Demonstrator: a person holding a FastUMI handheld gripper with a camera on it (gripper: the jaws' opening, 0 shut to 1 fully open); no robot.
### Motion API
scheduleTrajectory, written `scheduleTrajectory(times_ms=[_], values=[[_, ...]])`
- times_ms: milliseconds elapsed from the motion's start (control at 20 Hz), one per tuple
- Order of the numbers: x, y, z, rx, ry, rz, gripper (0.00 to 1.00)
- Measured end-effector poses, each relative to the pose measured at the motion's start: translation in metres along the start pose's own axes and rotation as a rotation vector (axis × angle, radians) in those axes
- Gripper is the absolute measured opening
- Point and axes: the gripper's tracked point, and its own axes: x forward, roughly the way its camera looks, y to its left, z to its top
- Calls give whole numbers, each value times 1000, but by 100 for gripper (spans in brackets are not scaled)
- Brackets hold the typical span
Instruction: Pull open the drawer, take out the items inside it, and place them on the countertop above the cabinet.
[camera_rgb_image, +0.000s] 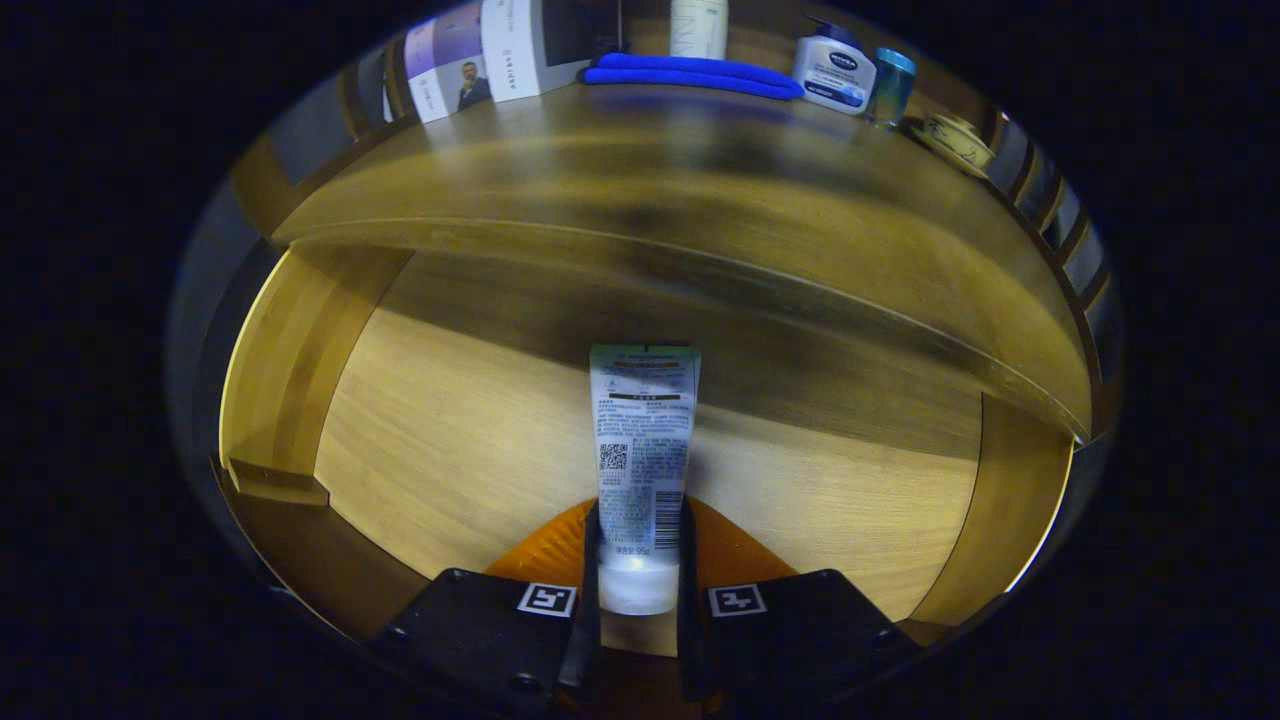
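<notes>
As your gripper looks down into the open drawer, the largest surface before you is the wooden countertop, a broad slab with smooth, streaked grain whose curved front edge overhangs the drawer's far end. Below it, the drawer forms a shallow box of pale wood: a flat floor with fine, straight grain, bounded by upright side walls to left and right. Along the back of the countertop you see, from left to right, a rectangular printed carton, a flat folded blue cloth, a white cylindrical container behind the cloth, a squat white bottle with a blue label, a translucent teal cup just beside it, and a small round dish. The tube, a flattened soft plastic form in white with dense printed text, points from its round cap end between your fingers toward its crimped flat end under the countertop's edge. Your fingers stand nearly closed, one pressing each side of the tube near the cap, so you have it clamped over the drawer floor.
</notes>
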Motion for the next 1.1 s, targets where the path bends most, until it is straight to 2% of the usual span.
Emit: scheduleTrajectory(times_ms=[650,1100], values=[[-78,20,-6,-24,-107,139,33],[-125,8,13,17,-191,167,33]])
